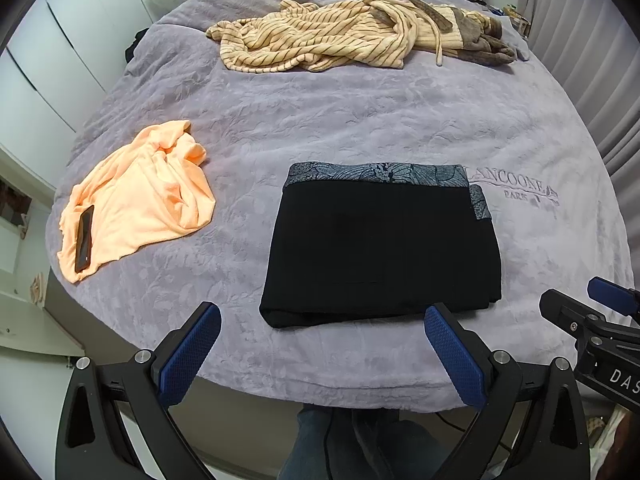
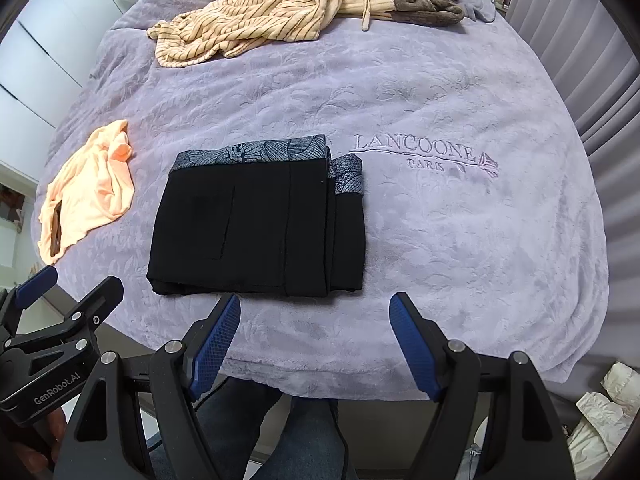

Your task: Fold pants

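My left gripper (image 1: 322, 322) has its fingers spread wide and holds nothing; it hangs over the near edge of the bed (image 1: 360, 120). My right gripper (image 2: 314, 314) is likewise spread and empty, just beside the left one at the same edge.

The pants (image 1: 380, 244) lie directly ahead of both grippers as a compact black rectangle, close to the near edge and roughly midway along it. The patterned grey waistband (image 1: 380, 172) faces the far edge; the thick folded end faces me. The bundle runs slightly longer side to side than front to back. In my judgement the folding looks complete or nearly so.

The left gripper is centred on the bundle's near edge. The right gripper points just past its right corner, where a lower layer protrudes sideways. I judge the right gripper better placed for any tidying.
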`<action>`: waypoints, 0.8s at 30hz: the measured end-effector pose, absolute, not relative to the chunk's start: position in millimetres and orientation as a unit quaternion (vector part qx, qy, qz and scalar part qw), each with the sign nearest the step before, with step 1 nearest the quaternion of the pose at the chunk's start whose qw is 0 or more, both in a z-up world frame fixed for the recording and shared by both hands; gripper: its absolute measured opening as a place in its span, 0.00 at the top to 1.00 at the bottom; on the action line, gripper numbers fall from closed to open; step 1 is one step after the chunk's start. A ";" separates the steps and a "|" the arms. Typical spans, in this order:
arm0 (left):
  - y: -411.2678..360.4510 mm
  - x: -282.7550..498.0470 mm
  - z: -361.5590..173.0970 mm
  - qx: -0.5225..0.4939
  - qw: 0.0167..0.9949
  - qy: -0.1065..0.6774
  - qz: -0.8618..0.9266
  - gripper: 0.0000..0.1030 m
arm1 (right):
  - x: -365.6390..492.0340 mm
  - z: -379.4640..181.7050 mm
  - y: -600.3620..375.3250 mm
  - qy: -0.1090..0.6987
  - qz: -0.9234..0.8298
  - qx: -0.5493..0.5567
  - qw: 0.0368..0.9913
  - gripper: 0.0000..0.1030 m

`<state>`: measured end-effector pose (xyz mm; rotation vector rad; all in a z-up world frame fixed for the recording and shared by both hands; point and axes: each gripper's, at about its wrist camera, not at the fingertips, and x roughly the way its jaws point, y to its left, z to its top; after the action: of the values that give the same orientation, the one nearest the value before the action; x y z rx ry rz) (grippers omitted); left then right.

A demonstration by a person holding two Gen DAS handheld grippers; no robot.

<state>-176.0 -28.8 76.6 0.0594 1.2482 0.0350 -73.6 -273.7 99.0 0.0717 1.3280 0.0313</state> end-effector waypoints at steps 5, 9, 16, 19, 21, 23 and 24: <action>-29.0 -176.6 77.4 0.027 0.812 0.583 0.017 0.01 | -73.3 100.2 -274.4 0.614 0.016 0.032 0.788 0.22; -28.7 -176.8 77.3 0.025 0.810 0.586 0.016 0.01 | -73.5 100.5 -274.4 0.615 0.016 0.032 0.788 0.22; -30.6 -178.3 70.7 0.025 0.802 0.596 0.014 0.01 | -74.7 98.0 -276.5 0.618 0.014 0.033 0.786 0.22; -33.1 -179.6 63.7 0.025 0.795 0.606 0.012 0.01 | -76.6 94.4 -278.6 0.621 0.013 0.034 0.783 0.22; -33.8 -180.3 59.8 0.024 0.791 0.611 0.010 0.01 | -77.9 90.9 -280.1 0.625 0.011 0.035 0.779 0.22; -34.3 -180.4 57.5 0.025 0.789 0.614 0.010 0.01 | -79.1 87.3 -281.0 0.630 0.010 0.035 0.776 0.22; -34.2 -180.3 57.1 0.026 0.788 0.614 0.010 0.01 | -79.5 85.5 -281.9 0.632 0.009 0.036 0.774 0.22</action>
<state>-180.3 -34.2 57.1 0.0550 1.3236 0.0208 -79.5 -281.9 85.5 0.0779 1.3692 0.0201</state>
